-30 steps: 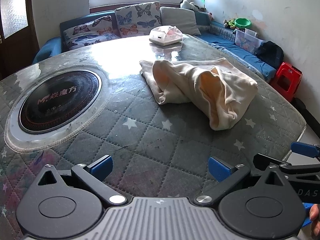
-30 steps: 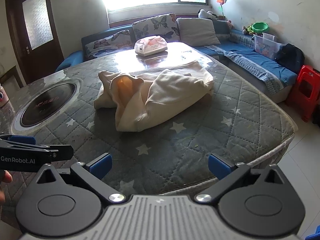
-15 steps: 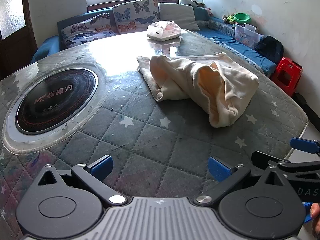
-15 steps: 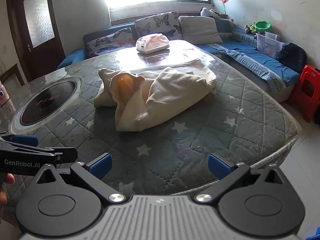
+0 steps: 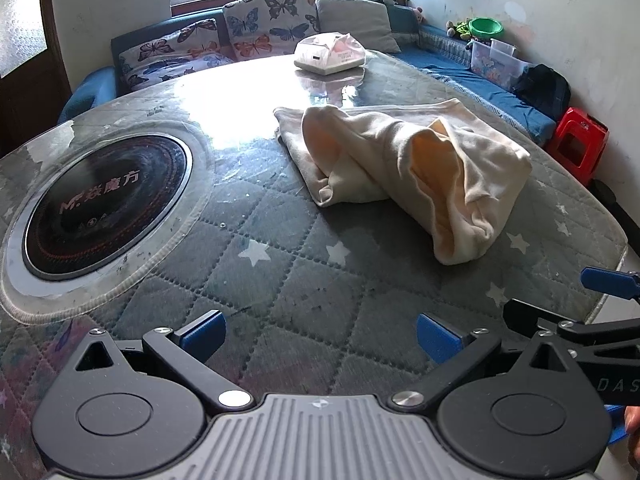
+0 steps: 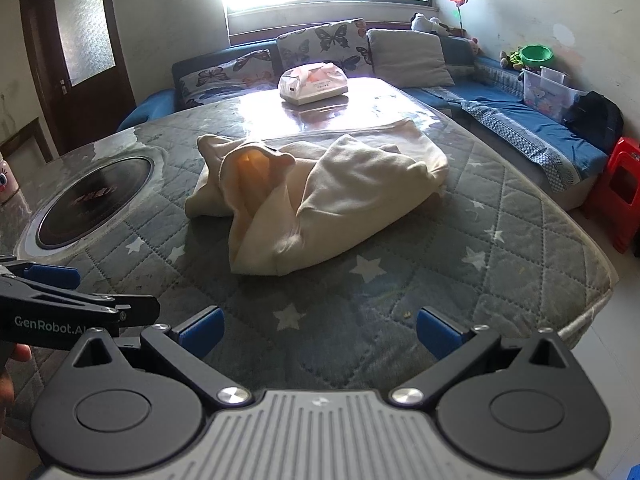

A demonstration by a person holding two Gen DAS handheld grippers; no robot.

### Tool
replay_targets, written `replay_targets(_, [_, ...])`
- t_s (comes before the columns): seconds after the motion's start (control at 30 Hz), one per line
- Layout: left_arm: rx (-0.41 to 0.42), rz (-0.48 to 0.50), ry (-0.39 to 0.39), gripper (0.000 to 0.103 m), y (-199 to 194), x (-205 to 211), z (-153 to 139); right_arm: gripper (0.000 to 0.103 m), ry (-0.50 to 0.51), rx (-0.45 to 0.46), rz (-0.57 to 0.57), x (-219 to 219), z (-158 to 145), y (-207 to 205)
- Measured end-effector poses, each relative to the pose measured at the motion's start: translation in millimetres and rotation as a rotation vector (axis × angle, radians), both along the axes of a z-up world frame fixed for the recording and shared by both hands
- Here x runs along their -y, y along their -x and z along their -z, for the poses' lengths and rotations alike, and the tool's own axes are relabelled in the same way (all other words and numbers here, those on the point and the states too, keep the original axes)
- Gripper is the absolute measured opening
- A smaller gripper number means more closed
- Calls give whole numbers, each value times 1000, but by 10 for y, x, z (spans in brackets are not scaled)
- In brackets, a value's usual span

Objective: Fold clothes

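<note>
Cream cloth (image 5: 404, 164) lies rumpled in a loose heap on the quilted surface (image 5: 288, 280), toward its far right part, with one open fold showing a warm orange inside. From the right wrist view the same cloth (image 6: 320, 196) sits in the middle of the surface (image 6: 480, 248), well ahead of both tongs. Beyond it, near the far edge, a tissue box (image 5: 330, 54) rests on a glossy patch that reflects the window light. Left of the cloth, a round black cooktop (image 5: 106, 210) is set into the surface under a clear cover. The left tongs (image 5: 320, 334) hover above the near edge, spread wide and holding nothing. The right tongs (image 6: 320, 334) do the same just beside them, also wide and empty. A sofa (image 6: 248, 68) with butterfly cushions runs along the back wall, and a red stool (image 6: 622, 192) stands on the floor at right.
</note>
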State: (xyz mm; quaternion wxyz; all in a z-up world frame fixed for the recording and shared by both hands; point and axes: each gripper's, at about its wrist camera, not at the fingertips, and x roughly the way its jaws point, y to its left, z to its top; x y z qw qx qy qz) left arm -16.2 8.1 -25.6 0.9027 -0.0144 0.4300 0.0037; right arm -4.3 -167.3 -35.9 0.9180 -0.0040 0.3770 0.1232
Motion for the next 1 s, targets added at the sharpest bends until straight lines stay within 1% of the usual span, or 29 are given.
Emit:
replay_targets(0.4, [8,-3,-3,103,-396,-110,-46,103,28,10,-28,1,2,-301])
replay_targets(0.47, [15,-4,-10,103,-463,-115,-51,103,33,13,-35,3,2,-354])
replay_targets(0.57, [38,22,-23,101,-560,-94,-55,103,37,14,-40,20,4,-436])
replay_targets(0.87, [59,114,-65,89,-814,96,20,103,39,18,-41,125,8,-680])
replay_targets(1.0, [53,141,-72,81,-902,151,67,103,33,22,-34,196,-1,-798])
